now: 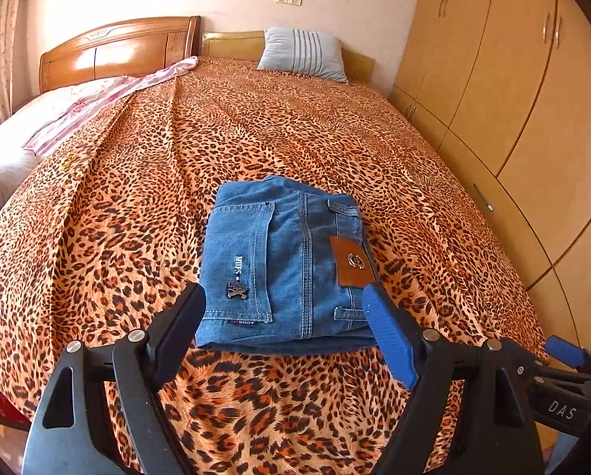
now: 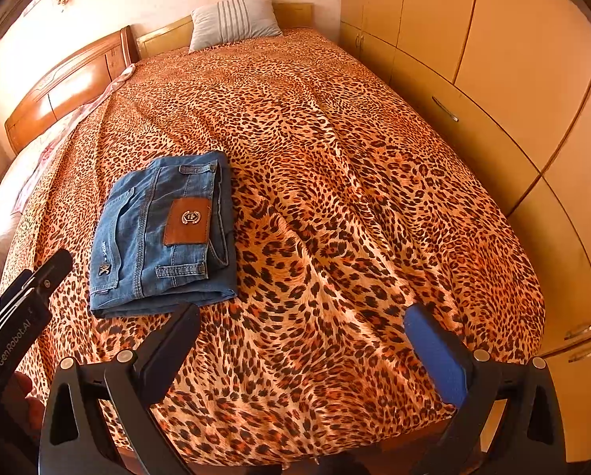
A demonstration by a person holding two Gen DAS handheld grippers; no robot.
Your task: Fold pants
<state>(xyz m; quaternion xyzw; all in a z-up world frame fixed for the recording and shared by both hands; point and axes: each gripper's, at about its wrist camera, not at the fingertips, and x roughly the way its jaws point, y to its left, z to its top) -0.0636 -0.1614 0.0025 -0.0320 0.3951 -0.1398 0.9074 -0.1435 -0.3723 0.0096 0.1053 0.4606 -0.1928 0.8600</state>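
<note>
At the far left a second bed with pale, pink-flowered bedding [image 1: 58,118] lies under a wooden headboard [image 1: 117,49]; beside it the leopard-print bedspread [image 1: 295,126] covers the main bed, a grey striped pillow [image 1: 301,53] at its head; a wall of wooden wardrobes [image 1: 513,79] closes the right side.

The jeans [image 1: 283,269] lie near the foot of the bed as a compact folded bundle, back pocket and brown leather patch [image 1: 353,261] facing up; the fold looks finished or nearly so, judging from the tidy rectangle.

The left gripper [image 1: 283,312] hovers just before the near edge of the bundle, fingers spread wide and empty, the bundle framed between them but untouched; the long axis of the bundle runs away from these fingers toward the pillow.

The right gripper [image 2: 301,328] hangs over bare bedspread, fingers likewise spread and holding nothing; from it the jeans [image 2: 161,233] lie ahead and off to the left, well apart.

The left hand is plainly the nearer; any last tuck or press would probably fall to it, closing straight ahead onto the near edge, while the right would have to travel leftward first.
</note>
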